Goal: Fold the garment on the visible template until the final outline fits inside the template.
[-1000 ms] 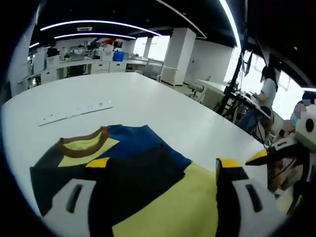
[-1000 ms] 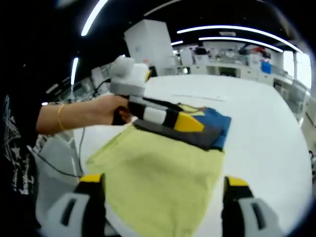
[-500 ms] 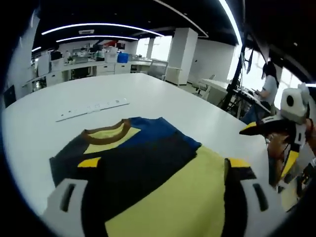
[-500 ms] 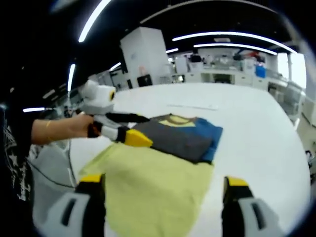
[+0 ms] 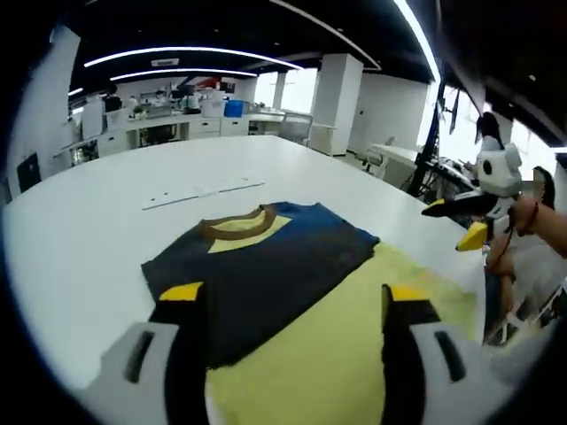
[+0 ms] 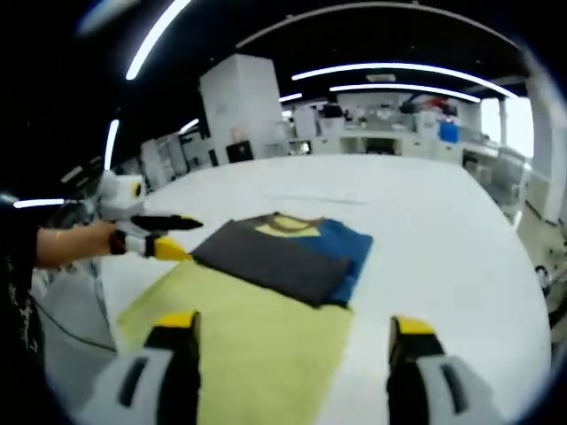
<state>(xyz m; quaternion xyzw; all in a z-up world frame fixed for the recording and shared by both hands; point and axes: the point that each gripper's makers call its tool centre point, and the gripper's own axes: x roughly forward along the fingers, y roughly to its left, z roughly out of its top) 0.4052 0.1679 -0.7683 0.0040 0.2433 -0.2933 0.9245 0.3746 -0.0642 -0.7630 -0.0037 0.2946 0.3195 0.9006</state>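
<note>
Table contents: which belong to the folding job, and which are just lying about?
Job: folded garment; yellow template beneath it; left tongs and right tongs, both open.

Lying about: white strip beyond the garment; white table.

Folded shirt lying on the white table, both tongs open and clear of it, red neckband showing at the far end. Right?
Not quite: the neckband is brown, not red, as the left gripper view shows. The rest holds: the folded shirt lies on the white table, left tongs and right tongs open and clear of it.
</note>
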